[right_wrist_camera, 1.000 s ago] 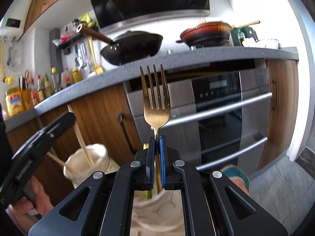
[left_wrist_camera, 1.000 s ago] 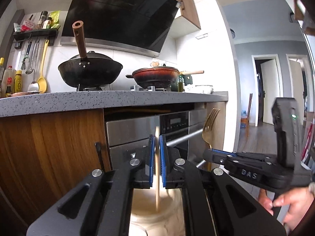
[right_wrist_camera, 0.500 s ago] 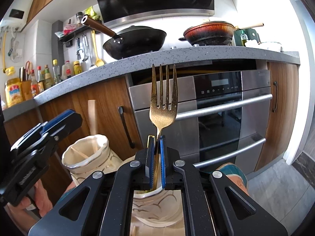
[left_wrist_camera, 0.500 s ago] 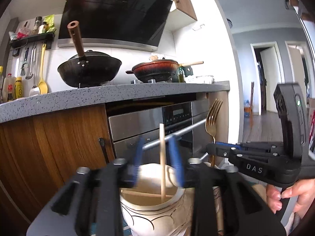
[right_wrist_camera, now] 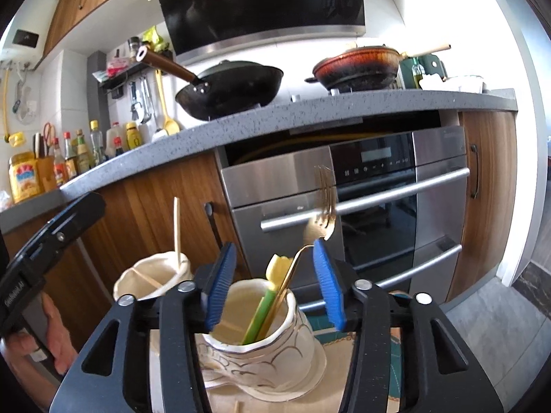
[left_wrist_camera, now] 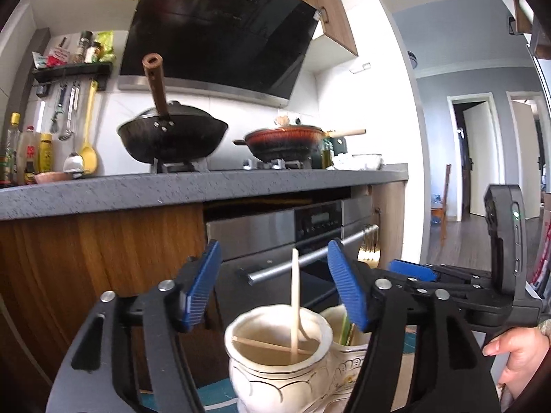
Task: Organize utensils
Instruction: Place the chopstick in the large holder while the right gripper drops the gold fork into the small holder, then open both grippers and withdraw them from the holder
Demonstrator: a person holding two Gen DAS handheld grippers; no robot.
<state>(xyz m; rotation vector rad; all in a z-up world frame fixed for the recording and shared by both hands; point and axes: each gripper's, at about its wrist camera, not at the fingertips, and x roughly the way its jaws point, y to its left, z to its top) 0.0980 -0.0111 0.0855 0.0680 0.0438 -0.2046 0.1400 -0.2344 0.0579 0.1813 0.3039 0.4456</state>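
Two cream ceramic jars stand side by side on a teal mat. My left gripper (left_wrist_camera: pixel 275 287) hovers over the left jar (left_wrist_camera: pixel 275 354), its jaws opening. A wooden chopstick (left_wrist_camera: pixel 295 292) stands free between the pads with its foot in that jar, and another lies across inside. My right gripper (right_wrist_camera: pixel 273 287) is over the right jar (right_wrist_camera: pixel 292 330), its jaws opening too. The gold fork (right_wrist_camera: pixel 322 206) stands loose in that jar and leans right by the right pad, its tines blurred. A yellow-green utensil (right_wrist_camera: pixel 273 270) shares the jar.
Behind the jars are an oven (right_wrist_camera: pixel 378 206) with bar handles and wooden cabinet doors (left_wrist_camera: pixel 96 258) under a grey counter (left_wrist_camera: pixel 172 189). A black wok (left_wrist_camera: pixel 172 137), a red pan (left_wrist_camera: pixel 286 141) and several bottles (right_wrist_camera: pixel 69 158) stand on it. A hand (left_wrist_camera: pixel 516 354) holds the right gripper.
Both grippers went from shut to open. The chopstick was let go and dropped into the left jar. The fork was let go, sank into the right jar and tipped to the right.
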